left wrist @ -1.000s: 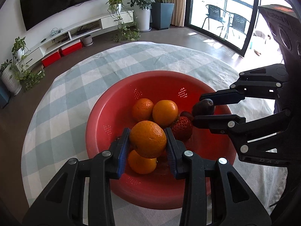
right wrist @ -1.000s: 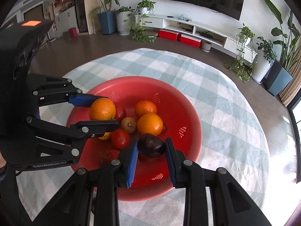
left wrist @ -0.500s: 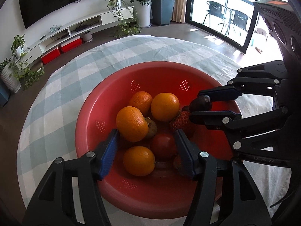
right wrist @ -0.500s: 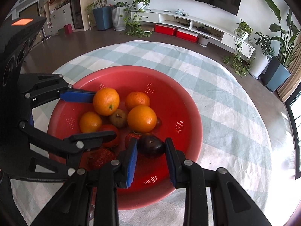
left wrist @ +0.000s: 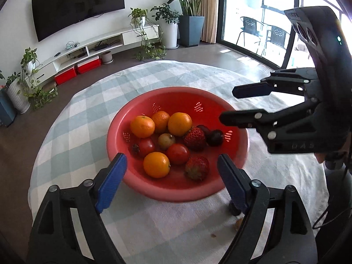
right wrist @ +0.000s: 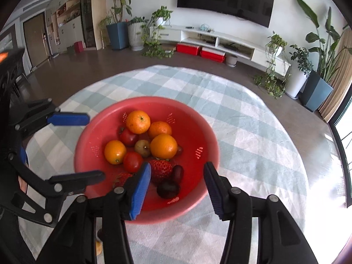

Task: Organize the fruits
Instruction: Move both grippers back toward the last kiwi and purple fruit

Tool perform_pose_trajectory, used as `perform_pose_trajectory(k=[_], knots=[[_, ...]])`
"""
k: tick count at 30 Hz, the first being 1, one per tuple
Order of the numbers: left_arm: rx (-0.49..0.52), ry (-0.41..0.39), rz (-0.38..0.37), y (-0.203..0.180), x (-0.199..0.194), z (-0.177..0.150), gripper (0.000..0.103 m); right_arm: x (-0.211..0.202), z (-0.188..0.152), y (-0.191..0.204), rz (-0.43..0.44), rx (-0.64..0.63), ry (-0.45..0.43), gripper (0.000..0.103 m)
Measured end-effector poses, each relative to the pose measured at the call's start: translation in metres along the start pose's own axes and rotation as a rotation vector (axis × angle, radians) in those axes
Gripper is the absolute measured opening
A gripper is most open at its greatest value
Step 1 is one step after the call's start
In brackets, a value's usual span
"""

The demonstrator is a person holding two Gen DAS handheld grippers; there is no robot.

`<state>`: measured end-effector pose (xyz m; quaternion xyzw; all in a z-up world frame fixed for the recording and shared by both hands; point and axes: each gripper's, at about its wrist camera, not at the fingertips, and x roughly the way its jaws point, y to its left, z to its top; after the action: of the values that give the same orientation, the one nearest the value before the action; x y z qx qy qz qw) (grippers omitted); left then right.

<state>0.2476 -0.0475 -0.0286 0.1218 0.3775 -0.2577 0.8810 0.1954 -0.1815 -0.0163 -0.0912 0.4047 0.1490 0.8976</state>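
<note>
Red colander (left wrist: 176, 192) holds all the fruit; left gripper (left wrist: 171, 181) and right gripper (right wrist: 177, 186), jaws just spread, hover empty. Placing seems done; next, withdraw.

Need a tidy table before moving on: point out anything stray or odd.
Small brown crumbs lie on the checked tablecloth beside the red perforated plastic bowl, near the left gripper; what they are is unclear. Otherwise nothing stands out.

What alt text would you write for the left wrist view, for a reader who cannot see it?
A red colander holding oranges, tomatoes, strawberries and dark plums sits on a checked tablecloth, seen between the open, empty left gripper. The right gripper, also open and empty, reaches in from the right above the rim.
</note>
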Motion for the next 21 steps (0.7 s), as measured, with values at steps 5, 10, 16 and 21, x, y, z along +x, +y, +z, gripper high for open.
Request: perform_pose_trajectory(k=[5, 10, 16, 21], knots=[[-0.012, 0.022, -0.047, -0.029, -0.021, -0.04, 0.094, -0.047, -0.034, -0.006, 0.065, 0.105, -0.1, 0.062], [0.009, 0.099, -0.091, -0.065, -0.014, -0.076, 0.094, -0.061, -0.077, -0.002, 0.09, 0.189, -0.087, 0.062], [-0.001, 0.125, -0.09, -0.087, -0.003, -0.09, 0.094, -0.063, -0.107, 0.008, 0.123, 0.232, -0.057, 0.051], [-0.008, 0.144, -0.07, -0.09, 0.007, -0.093, 0.079, -0.067, -0.11, 0.006, 0.124, 0.239, -0.067, 0.049]])
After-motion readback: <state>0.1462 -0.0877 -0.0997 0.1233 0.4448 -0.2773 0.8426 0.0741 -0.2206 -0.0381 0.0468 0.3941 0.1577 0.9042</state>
